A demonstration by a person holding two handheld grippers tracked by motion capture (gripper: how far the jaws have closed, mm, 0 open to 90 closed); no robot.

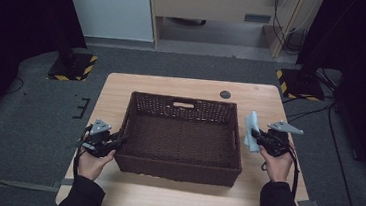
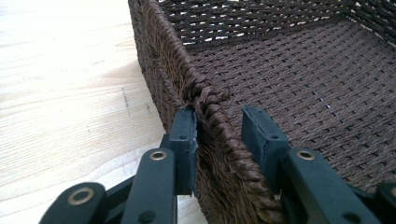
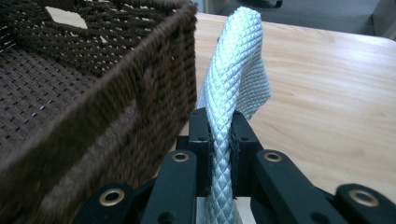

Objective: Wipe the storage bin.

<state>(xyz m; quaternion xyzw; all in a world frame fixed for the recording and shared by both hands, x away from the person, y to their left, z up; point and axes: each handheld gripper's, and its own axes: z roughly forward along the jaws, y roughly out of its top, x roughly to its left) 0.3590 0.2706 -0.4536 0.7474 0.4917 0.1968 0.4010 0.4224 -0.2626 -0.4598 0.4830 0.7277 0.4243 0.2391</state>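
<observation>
A dark brown woven basket [image 1: 175, 171] stands in the middle of the wooden table [image 1: 172, 198], and nothing lies inside it. My left gripper [image 1: 121, 140] is at the basket's left wall. In the left gripper view its jaws [image 2: 219, 123] straddle the braided rim [image 2: 212, 112]: the outer pad rests against the wall, the inner pad stands clear of it. My right gripper [image 1: 256, 134] is just outside the basket's right wall, shut on a pale blue quilted cloth [image 1: 253, 125]. In the right gripper view the cloth [image 3: 236, 60] rises folded from between the pads [image 3: 220, 116], beside the basket [image 3: 93, 107].
A small round black cap [image 1: 225, 94] sits in the tabletop behind the basket. Stand bases with yellow-black stripes [image 1: 72, 67] [image 1: 300, 84] are on the carpet off both far corners. Bare wood runs along the near edge and right of the basket.
</observation>
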